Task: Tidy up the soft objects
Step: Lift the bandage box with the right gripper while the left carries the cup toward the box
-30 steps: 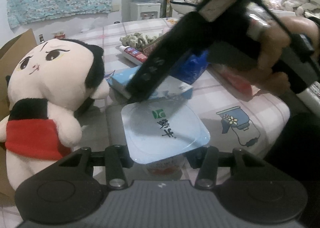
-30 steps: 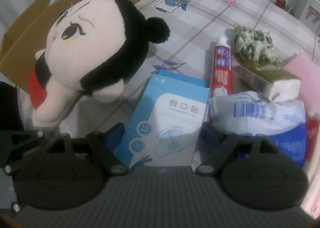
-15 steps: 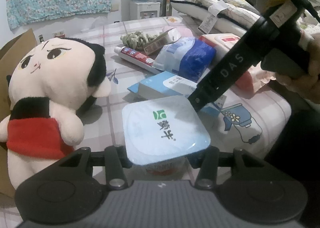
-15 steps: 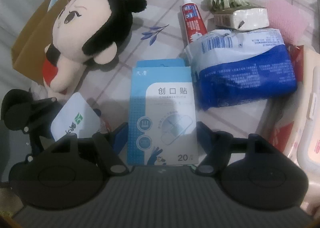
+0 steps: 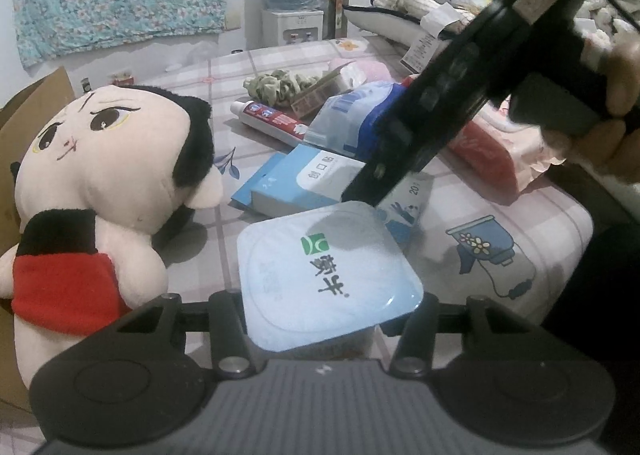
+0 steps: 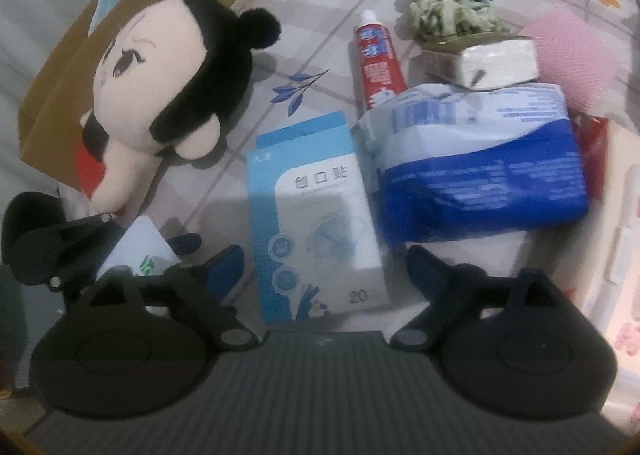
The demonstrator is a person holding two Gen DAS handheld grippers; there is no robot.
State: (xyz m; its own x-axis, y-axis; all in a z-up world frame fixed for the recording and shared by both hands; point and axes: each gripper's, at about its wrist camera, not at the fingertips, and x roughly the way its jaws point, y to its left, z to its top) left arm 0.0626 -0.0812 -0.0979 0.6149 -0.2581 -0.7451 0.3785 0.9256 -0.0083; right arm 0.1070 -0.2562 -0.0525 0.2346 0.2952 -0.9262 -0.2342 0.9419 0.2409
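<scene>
Left wrist view. The left gripper (image 5: 332, 315) pinches a yogurt cup (image 5: 328, 275) between its fingers (image 5: 226, 319); the cup's pale blue foil lid, with a green logo, fills the gap between them. To the left of the fingers a plush doll (image 5: 100, 183) with black hair and a red top stands on the checked tablecloth (image 5: 460, 215), against a cardboard box (image 5: 36, 103). Just beyond the cup lies a blue plaster box (image 5: 320, 179). The right gripper's dark body (image 5: 440, 111) reaches down over that box from the upper right, held by a hand (image 5: 612, 95). Farther ahead lie a toothpaste tube (image 5: 272, 121), a blue-and-white soft pack (image 5: 352, 119) and a green-and-white fabric bundle (image 5: 276, 83).

Right wrist view. The right gripper (image 6: 320, 267) has its fingers (image 6: 432, 267) spread wide, one on each side of the plaster box (image 6: 316, 223), with clear gaps to the box; the jaws have just been opening. Just right of the fingers lies the soft pack (image 6: 480, 159), with a white tissue packet (image 6: 496, 59) and a pink puff (image 6: 576, 39) beyond it. The doll (image 6: 160, 87) lies ahead to the left. The left gripper (image 6: 52, 239) with its cup (image 6: 140, 251) shows at the far left.
</scene>
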